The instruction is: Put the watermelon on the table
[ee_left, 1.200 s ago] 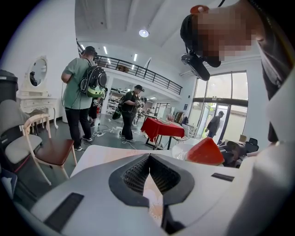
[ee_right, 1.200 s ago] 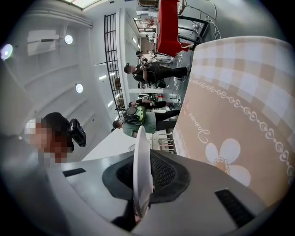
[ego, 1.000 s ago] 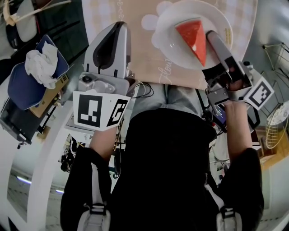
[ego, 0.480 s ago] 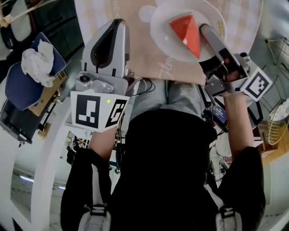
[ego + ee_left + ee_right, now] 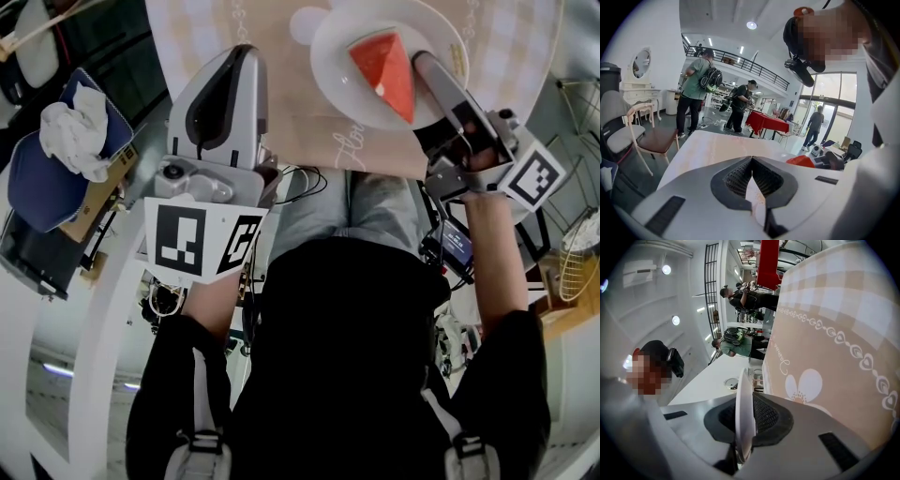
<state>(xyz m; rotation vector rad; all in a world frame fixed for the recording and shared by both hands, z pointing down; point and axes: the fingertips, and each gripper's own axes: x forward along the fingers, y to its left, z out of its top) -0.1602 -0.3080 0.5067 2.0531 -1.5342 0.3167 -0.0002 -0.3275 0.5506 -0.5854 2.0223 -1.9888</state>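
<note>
A red watermelon wedge (image 5: 384, 67) lies on a white plate (image 5: 339, 58) over the beige checked tablecloth (image 5: 281, 66). My right gripper (image 5: 424, 64) is shut on the plate's near right rim. In the right gripper view that rim (image 5: 744, 414) stands edge-on between the pads, with the tablecloth (image 5: 834, 333) to its right. My left gripper (image 5: 246, 54) is shut and holds nothing, above the cloth to the left of the plate. The left gripper view shows its jaws (image 5: 751, 160) with tips together, the table (image 5: 717, 147) beyond them and the watermelon (image 5: 801, 161) to the right.
A blue seat (image 5: 42, 183) with a crumpled white cloth (image 5: 75, 127) stands at the left, and a wire basket (image 5: 572, 258) at the right. Beyond the table are a brown-seated chair (image 5: 651, 138), a red-draped table (image 5: 766, 123) and several standing people (image 5: 696, 89).
My right gripper has carried the plate and watermelon a little left and farther over the tablecloth, sinking toward it. The left gripper has sunk slightly too. Both grips are unchanged.
</note>
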